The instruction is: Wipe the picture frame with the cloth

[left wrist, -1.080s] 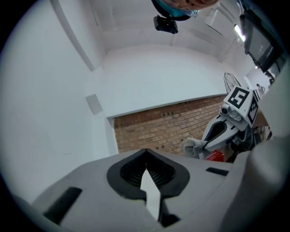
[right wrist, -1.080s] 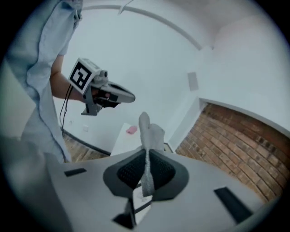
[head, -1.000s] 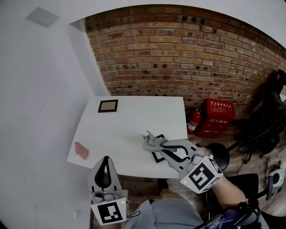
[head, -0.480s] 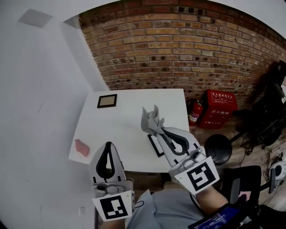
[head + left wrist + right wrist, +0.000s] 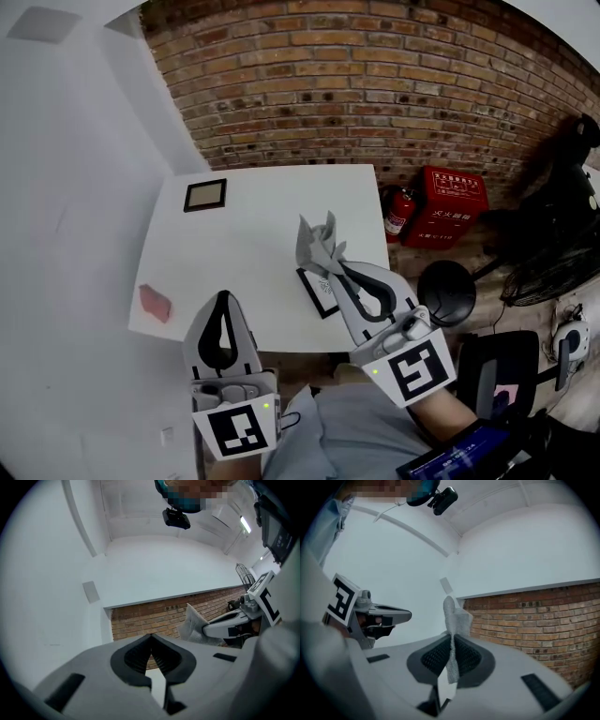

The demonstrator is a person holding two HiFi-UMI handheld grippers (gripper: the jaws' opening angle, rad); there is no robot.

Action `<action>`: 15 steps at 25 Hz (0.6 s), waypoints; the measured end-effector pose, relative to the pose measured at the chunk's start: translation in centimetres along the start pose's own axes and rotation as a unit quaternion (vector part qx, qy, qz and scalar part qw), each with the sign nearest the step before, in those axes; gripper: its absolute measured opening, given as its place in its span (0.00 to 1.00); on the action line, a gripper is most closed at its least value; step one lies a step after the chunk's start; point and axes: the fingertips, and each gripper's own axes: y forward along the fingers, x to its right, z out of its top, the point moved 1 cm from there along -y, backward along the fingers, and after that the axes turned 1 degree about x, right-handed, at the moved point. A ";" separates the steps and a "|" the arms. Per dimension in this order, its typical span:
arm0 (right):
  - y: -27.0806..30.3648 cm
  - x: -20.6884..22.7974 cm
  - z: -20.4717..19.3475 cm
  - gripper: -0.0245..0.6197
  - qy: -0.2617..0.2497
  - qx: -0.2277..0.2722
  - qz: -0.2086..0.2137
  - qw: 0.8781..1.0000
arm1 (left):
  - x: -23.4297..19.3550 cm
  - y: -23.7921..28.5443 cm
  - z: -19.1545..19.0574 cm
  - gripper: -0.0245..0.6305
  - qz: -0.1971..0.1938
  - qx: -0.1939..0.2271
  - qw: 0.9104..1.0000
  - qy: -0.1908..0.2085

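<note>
Left gripper: The left gripper (image 5: 222,300) hung at the near edge of the table, left of the other gripper. Its jaws met at the tips, with nothing between them (image 5: 151,637).
Right gripper: The right gripper (image 5: 330,266) was over the near right part of the table. Its jaws were closed tight on the cloth (image 5: 452,641).
Cloth: The grey cloth (image 5: 317,246) was pinched by its lower part between the right jaws. The rest stood up crumpled beyond the tips (image 5: 453,616). From the left gripper view it showed at the right, sticking out of the other gripper (image 5: 194,623).
Picture frame: The dark picture frame (image 5: 316,293) lay flat near the table's near right edge. It was just beneath the right gripper and partly hidden by it. Whether the cloth touched it could not be told.
Pink object: A small pink object (image 5: 155,302) lay at the near left edge of the table, well apart from both grippers.
Table: The white table (image 5: 253,234) stood against the white wall on the left.
Second frame: A second frame (image 5: 204,195), dark with a pale centre, lay flat at the far left corner.
Floor, right: A black round stool (image 5: 446,289) stood right of the table. Farther off stood a fire extinguisher (image 5: 397,211), with a red box (image 5: 443,219) just beside it.
Far wall: The brick wall (image 5: 375,94) ran behind everything.
</note>
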 end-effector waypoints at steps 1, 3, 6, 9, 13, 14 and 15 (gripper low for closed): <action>0.0 0.1 -0.1 0.07 0.001 0.000 -0.001 1.000 | 0.0 0.1 -0.1 0.05 -0.001 0.001 1.000 0.002; 0.2 0.3 -0.2 0.07 0.002 0.000 -0.001 1.000 | 0.1 0.4 -0.4 0.05 -0.003 0.002 1.000 0.002; 0.6 0.6 -0.5 0.07 0.003 -0.003 0.003 1.000 | 0.3 0.9 -0.7 0.05 -0.004 -0.004 1.000 -0.004; 1.1 0.5 -1.0 0.07 0.004 -0.010 0.006 1.000 | 0.1 1.3 -1.1 0.05 -0.004 -0.007 1.000 -0.006; 1.7 0.5 -1.1 0.07 0.004 -0.008 0.011 1.000 | 0.0 1.6 -1.4 0.05 -0.003 -0.009 1.000 -0.006; 1.8 0.5 -1.1 0.07 0.004 -0.007 0.012 1.000 | 0.0 1.7 -1.4 0.05 -0.003 -0.009 1.000 -0.005; 1.9 0.5 -1.0 0.07 0.005 -0.006 0.013 1.000 | 0.0 1.8 -1.4 0.05 -0.004 -0.009 1.000 -0.005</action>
